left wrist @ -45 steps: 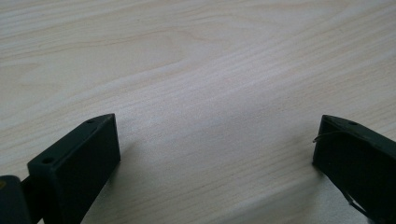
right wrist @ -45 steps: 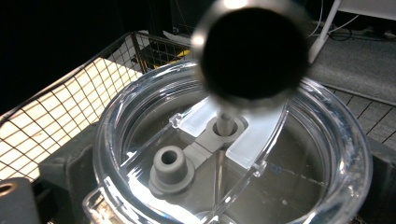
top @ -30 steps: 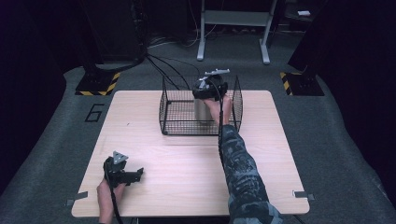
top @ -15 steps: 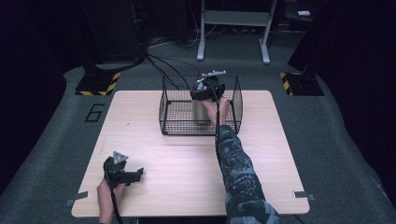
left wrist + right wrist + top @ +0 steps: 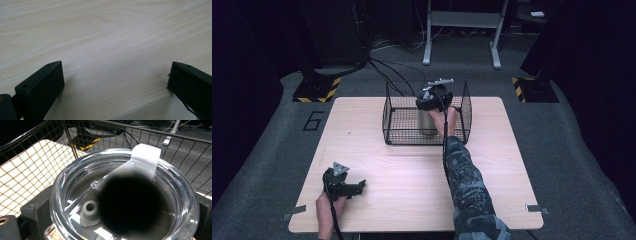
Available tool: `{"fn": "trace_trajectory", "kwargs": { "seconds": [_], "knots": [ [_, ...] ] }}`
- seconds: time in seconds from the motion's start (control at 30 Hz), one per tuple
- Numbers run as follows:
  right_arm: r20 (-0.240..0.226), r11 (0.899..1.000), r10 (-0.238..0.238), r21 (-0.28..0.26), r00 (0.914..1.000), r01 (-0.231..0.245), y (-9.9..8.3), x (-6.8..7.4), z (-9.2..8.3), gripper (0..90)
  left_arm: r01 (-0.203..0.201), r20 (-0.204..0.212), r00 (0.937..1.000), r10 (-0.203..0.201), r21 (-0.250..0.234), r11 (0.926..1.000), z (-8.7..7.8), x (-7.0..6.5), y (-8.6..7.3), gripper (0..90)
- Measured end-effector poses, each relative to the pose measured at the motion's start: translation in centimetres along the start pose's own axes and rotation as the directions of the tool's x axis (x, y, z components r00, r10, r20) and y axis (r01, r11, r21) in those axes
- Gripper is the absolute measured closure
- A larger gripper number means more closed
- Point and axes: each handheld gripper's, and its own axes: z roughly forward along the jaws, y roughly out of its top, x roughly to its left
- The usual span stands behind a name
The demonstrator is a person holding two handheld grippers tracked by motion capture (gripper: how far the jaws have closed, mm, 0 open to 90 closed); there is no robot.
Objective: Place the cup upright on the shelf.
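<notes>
Table [image 5: 412,175]: pale wood-grain top, seen from above in the high view; dark carpeted floor [image 5: 272,140] on all sides.
Wire basket [image 5: 394,125]: black mesh, open at the top, standing on the far half of the table, near its middle.
Tumbler [image 5: 427,122]: metal-bodied cup standing upright inside the wire basket, towards its right half; in the right gripper view it [image 5: 125,195] shows a clear plastic lid with a raised tab and a grey plug.
Right gripper [image 5: 433,97]: held over the top of the tumbler inside the basket, the person's hand and patterned sleeve [image 5: 467,185] reaching forward across the table to it.
Right jaws: seen in the right gripper view on either side of the tumbler's lid rim, pressed against it; the jaws grasp the tumbler just below the lid.
Left gripper [image 5: 343,184]: near the table's front left corner, resting low over the bare tabletop, well apart from the basket; a grey three-cornered plate sits on top of it.
Left jaws: spread wide in the left gripper view, with nothing between them except bare wood [image 5: 107,50]; released.
Background: a metal stand [image 5: 462,30] beyond the table, yellow-and-black striped markers [image 5: 317,92] on the floor, and a "6" marked on the carpet at the left.
</notes>
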Motion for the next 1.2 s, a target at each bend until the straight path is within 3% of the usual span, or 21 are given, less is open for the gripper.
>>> {"fn": "trace_trajectory", "kwargs": {
  "seconds": [0.3, 0.43, 0.7, 0.9, 1.07, 1.2],
  "knots": [
    [-0.016, 1.0, -0.006, -0.023, 0.9999, 0.005, -1.4, -0.1, -1.0, 3.2, 0.005, -0.002, 1.0, -0.005, -0.003, 1.0, 0.0, -0.1, 0.0, 0.4],
    [-0.001, 0.999, -0.029, -0.028, 0.9996, 0.029, -1.3, 0.4, -0.9, 3.1, 0.007, 0.001, 1.0, -0.007, -0.003, 1.0, 0.0, -0.1, 0.0, 0.4],
    [0.006, 1.0, -0.014, -0.028, 0.9999, 0.014, -1.2, 0.3, -1.0, 2.8, 0.007, -0.002, 1.0, -0.007, -0.003, 1.0, 0.0, -0.1, 0.0, 0.4],
    [0.019, 0.999, -0.037, -0.015, 0.9991, 0.037, -1.0, 0.5, -1.2, 0.0, 0.008, 0.001, 1.0, -0.008, -0.003, 1.0, 0.0, -0.1, 0.0, 0.4],
    [-0.001, 1.0, -0.014, -0.018, 0.9999, 0.014, -1.0, 0.3, -2.0, 0.0, 0.005, 0.001, 1.0, -0.005, -0.003, 1.0, 0.0, -0.1, 0.0, 0.4],
    [-0.015, 0.999, -0.024, -0.028, 0.9996, 0.023, -1.0, 0.2, -2.9, 0.0, 0.007, 0.001, 1.0, -0.007, -0.002, 1.0, 0.0, -0.1, 0.0, 0.4]
  ]
}}
